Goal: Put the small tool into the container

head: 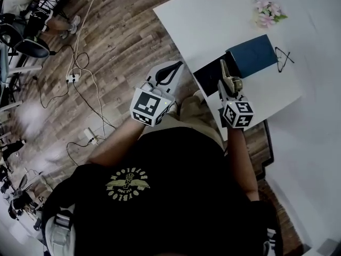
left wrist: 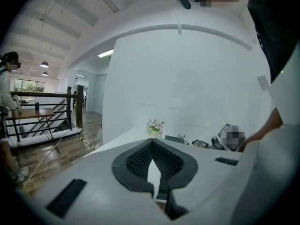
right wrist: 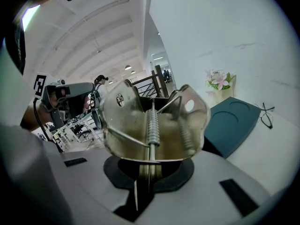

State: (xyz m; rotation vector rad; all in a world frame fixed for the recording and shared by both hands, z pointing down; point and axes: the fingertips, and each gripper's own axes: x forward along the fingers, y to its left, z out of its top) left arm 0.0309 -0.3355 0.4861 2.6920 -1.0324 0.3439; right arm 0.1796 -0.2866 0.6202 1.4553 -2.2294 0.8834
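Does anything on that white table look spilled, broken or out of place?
Nothing looks spilled or broken. The flowers, the glasses and the dark container sit tidily on the white table. Only loose cables trail across the wooden floor.

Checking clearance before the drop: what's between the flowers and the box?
Nothing. The head view shows only bare table between the flowers and the box.
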